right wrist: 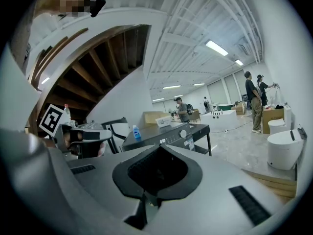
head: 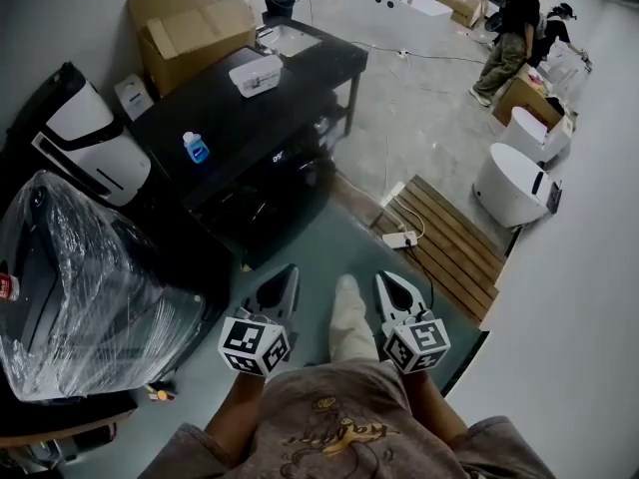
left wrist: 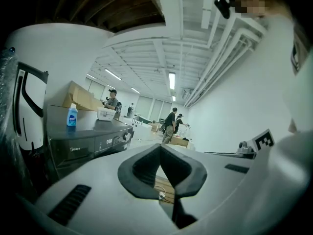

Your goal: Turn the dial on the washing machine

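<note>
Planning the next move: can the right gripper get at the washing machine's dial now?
Probably, after moving closer: only open floor lies between the shut right gripper and the dial.

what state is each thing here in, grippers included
left gripper, jaws shut, empty
right gripper, jaws shut, empty
washing machine, display lit
dial, untouched, both grippers well short of it
blue bottle, upright on the washing machine top
cardboard box, top flaps loose
</note>
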Available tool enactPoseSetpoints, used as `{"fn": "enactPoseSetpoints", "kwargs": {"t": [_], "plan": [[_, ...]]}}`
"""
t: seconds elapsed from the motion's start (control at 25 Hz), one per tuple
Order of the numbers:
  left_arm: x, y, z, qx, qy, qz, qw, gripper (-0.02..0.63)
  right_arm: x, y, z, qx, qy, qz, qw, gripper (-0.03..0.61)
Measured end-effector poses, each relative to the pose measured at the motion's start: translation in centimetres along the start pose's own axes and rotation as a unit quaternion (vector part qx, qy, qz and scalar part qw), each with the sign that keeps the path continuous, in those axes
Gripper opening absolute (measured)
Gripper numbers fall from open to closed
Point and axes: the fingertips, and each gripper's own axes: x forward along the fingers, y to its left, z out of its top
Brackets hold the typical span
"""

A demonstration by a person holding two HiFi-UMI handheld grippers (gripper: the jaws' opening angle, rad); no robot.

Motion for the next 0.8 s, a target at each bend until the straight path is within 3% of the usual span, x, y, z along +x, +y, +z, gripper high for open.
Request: {"fn": "enactPoseSetpoints", "kwargs": {"t": [0.52,0.8], "plan": [[14.7,5.2,7.0,-0.019,-0.012,0.063,0.9978,-0.003,15.0,-8.3,7.2,0.003,0.027,0.081,0.996,0.000],[20.3,7.2,8.9,-0.022,-0.020,0.103,0.9942,-0.002,21.4,-12.0,9.4,-0.005,0.041,0.127,0.991,0.000]]}}
